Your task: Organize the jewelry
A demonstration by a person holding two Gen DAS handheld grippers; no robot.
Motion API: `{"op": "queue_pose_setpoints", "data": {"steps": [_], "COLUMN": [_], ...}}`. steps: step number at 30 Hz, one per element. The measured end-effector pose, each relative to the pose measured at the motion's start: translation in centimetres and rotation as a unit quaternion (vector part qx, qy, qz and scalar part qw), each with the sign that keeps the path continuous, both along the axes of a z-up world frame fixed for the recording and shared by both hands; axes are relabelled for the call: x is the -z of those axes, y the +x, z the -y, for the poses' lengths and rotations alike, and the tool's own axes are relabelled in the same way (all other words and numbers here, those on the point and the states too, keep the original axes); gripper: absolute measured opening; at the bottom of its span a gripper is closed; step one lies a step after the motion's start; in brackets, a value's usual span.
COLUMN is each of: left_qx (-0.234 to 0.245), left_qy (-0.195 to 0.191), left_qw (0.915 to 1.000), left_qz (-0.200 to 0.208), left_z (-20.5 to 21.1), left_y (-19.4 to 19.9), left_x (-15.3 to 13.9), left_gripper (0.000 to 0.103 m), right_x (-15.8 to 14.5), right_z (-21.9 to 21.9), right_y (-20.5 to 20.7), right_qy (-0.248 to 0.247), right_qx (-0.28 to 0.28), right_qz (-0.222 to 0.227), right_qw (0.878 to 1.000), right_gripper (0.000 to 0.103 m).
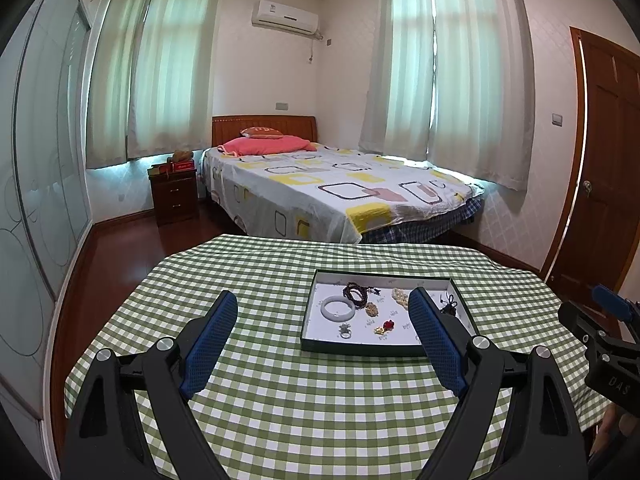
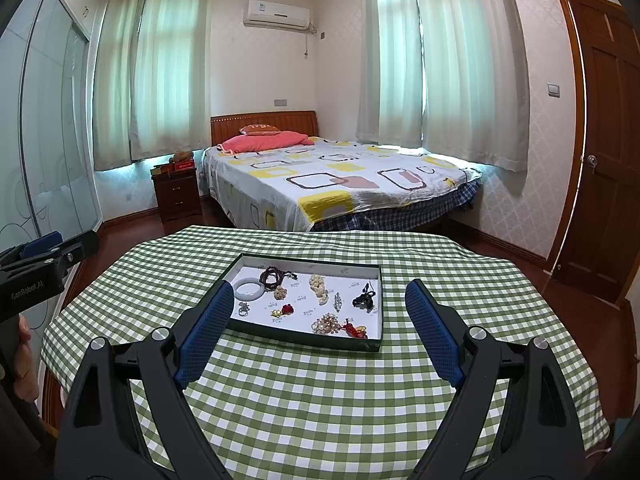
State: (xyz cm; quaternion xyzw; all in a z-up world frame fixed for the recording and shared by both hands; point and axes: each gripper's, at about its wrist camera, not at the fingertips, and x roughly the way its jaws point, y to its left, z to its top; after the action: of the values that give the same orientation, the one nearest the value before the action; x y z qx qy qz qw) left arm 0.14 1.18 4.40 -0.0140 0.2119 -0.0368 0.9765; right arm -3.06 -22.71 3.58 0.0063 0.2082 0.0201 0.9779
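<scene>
Jewelry in a shallow dark-rimmed, white-lined rectangular tray [image 2: 376,300] on a green-and-white checked tablecloth [image 2: 320,400]: smooth pale jade bangle [image 2: 249,289], dark beaded bracelet [image 2: 272,276], knobbly pearl cluster [image 2: 319,286]. Left gripper [image 1: 324,312] and right gripper [image 2: 320,300], blue textured pads, spread empty, tray beyond fingertips. Only the right view shows the tray's right half.

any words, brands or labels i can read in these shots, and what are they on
"GenRobot.AI": on the left gripper body, at the right wrist view's left edge.
"DAS": on the right gripper body, at the left wrist view's right edge.
Small printed labels on the tray floor: too small to read.
Cushion lettering and air conditioner badge: blurred.
</scene>
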Motion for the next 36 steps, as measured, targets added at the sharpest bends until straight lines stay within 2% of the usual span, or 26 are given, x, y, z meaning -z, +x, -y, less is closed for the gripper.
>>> {"op": "queue_pose_setpoints", "data": {"steps": [10, 16, 20, 30, 33, 36], "left_qx": [0.000, -0.017, -0.004, 0.015, 0.031, 0.020], "left_qy": [-0.003, -0.003, -0.014, -0.010, -0.010, 0.003], "left_qw": [1.0000, 0.9998, 0.9999, 0.9995, 0.9992, 0.9997], "left_qz": [0.001, 0.000, -0.007, -0.026, -0.023, -0.012], "left_z": [0.1, 0.0, -0.1, 0.6, 0.9, 1.2], "left_y": [0.0, 0.0, 0.3, 0.5, 0.6, 0.7], "left_x": [0.0, 0.1, 0.4, 1.1, 1.2, 1.4], "left_gripper": [0.084, 0.084, 0.084, 0.085, 0.085, 0.085], "right_x": [0.0, 0.1, 0.3, 1.0, 1.1, 1.2], "right_z": [0.0, -0.1, -0.3, -0.3, -0.4, -0.3], "right_y": [0.0, 0.0, 0.1, 0.6, 0.6, 0.8], "right_qy": [0.000, 0.000, 0.000, 0.000, -0.001, 0.000], "right_qx": [0.000, -0.001, -0.002, -0.004, -0.006, -0.005], "right_qz": [-0.001, -0.002, -0.003, -0.011, -0.012, -0.014], "right_qw": [1.000, 1.000, 1.000, 1.000, 1.000, 1.000], "right_gripper": [0.085, 0.085, 0.085, 0.085, 0.085, 0.085]}}
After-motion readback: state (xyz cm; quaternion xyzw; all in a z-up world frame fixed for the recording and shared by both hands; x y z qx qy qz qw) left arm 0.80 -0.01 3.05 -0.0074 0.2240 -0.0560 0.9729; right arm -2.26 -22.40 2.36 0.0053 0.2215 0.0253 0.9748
